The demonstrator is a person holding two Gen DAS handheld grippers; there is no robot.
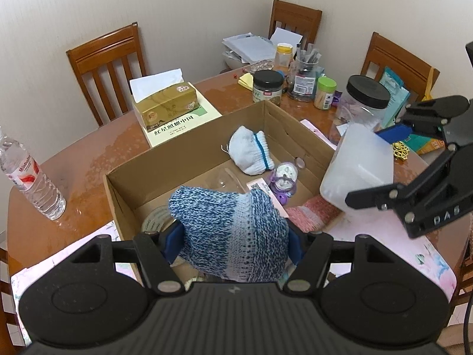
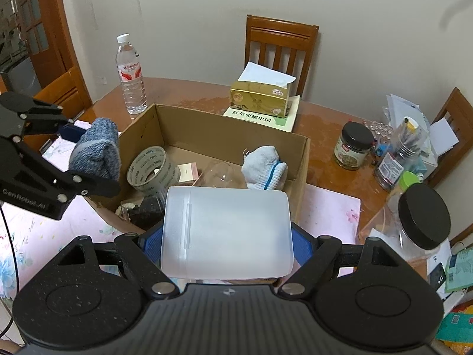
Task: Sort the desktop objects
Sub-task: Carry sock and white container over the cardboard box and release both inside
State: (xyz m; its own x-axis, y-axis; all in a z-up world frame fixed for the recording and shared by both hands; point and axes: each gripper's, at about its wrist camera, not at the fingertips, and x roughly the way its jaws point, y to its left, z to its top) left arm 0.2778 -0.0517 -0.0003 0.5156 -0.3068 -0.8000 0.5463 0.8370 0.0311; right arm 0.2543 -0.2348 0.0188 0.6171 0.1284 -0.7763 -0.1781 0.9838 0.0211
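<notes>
From the left wrist view, your left gripper (image 1: 233,247) was closed on a blue knitted sock (image 1: 230,230) above the near edge of the cardboard box (image 1: 192,148), where a white sock (image 1: 251,153) already lay.

From the right wrist view, your right gripper (image 2: 227,244) clamped a frosted plastic container (image 2: 226,233) over the box's near right side; jars (image 2: 351,148) on the far right looked unsorted.

- Wooden table (image 2: 204,94), glossy brown top.
- Open cardboard box (image 2: 189,131) at its middle.
- Water bottle (image 2: 130,77) standing upright near the box.
- Green book (image 1: 183,124) lying flat.
- Black-lidded jar (image 2: 353,146) upright.
- Pink floral mat (image 2: 331,207) beside the box.
</notes>
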